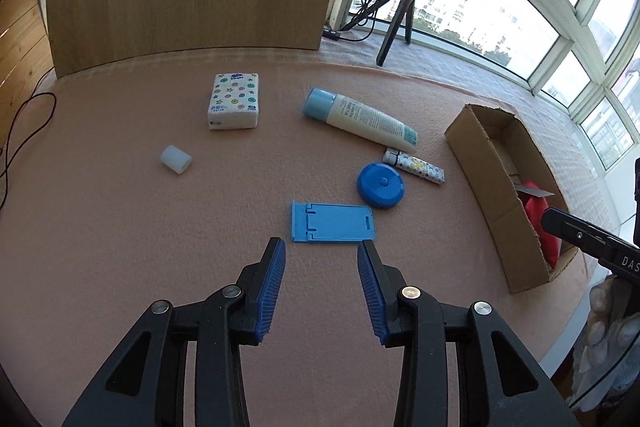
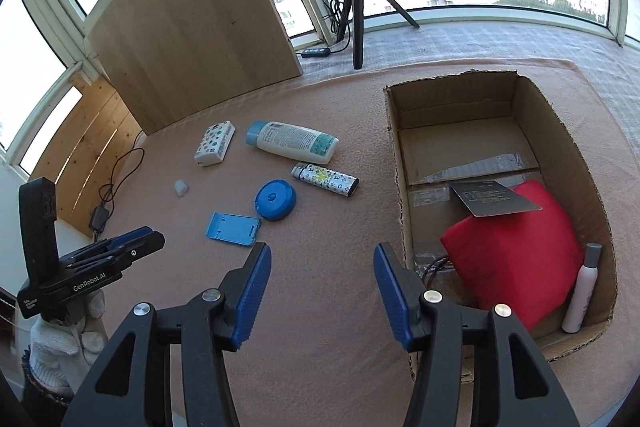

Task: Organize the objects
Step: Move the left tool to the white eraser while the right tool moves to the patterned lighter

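Six loose items, one box

We see a pink cloth on the desk, a blue phone stand, a blue round tape measure, a cream tube with a light blue cap, a white tissue pack dotted with stars, and a red cushion in the brown box.
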Available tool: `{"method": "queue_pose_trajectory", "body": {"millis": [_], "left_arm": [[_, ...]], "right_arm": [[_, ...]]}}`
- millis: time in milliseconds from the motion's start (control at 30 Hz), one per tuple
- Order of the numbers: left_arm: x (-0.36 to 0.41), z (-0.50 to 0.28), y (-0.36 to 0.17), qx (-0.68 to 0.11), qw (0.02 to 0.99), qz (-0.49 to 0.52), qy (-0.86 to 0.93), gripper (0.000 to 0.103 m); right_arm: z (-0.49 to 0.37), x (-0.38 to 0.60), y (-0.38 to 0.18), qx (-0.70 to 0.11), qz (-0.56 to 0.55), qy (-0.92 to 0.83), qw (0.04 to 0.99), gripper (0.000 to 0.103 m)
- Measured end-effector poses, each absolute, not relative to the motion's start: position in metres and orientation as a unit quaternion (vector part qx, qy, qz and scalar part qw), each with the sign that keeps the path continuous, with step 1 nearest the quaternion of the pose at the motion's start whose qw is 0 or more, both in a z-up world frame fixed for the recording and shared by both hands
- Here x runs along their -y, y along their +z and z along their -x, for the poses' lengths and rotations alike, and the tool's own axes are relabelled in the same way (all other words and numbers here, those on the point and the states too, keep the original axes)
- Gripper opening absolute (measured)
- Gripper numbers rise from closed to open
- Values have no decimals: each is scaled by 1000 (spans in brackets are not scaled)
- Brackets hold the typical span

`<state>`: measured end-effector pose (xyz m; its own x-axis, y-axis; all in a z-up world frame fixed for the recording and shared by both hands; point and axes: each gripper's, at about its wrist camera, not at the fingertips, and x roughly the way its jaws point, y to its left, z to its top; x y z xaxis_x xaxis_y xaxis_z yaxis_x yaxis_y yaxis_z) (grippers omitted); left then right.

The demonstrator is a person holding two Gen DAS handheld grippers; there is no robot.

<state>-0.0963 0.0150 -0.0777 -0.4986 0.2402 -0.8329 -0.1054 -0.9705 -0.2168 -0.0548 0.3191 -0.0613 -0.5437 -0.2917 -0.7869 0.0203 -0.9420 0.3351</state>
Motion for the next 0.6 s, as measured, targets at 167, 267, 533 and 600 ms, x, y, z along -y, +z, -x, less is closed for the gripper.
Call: {"method": "queue_pose_trajectory", "body": {"millis": [167, 267, 533, 600], "left_arm": [[27, 96, -84, 80, 67, 497, 862, 61], [47, 99, -91, 87, 49, 503, 859, 65], [86, 108, -106, 101, 19, 514, 851, 71], [93, 112, -109, 104, 14, 516, 850, 71]], "right_arm": [[64, -295, -69, 131, -485, -860, 87, 51], [71, -284, -77, 128, -500, -852, 83, 53], [81, -272, -90, 143, -509, -846, 67, 53], [84, -272, -92, 152, -511, -844, 64, 53]]}}
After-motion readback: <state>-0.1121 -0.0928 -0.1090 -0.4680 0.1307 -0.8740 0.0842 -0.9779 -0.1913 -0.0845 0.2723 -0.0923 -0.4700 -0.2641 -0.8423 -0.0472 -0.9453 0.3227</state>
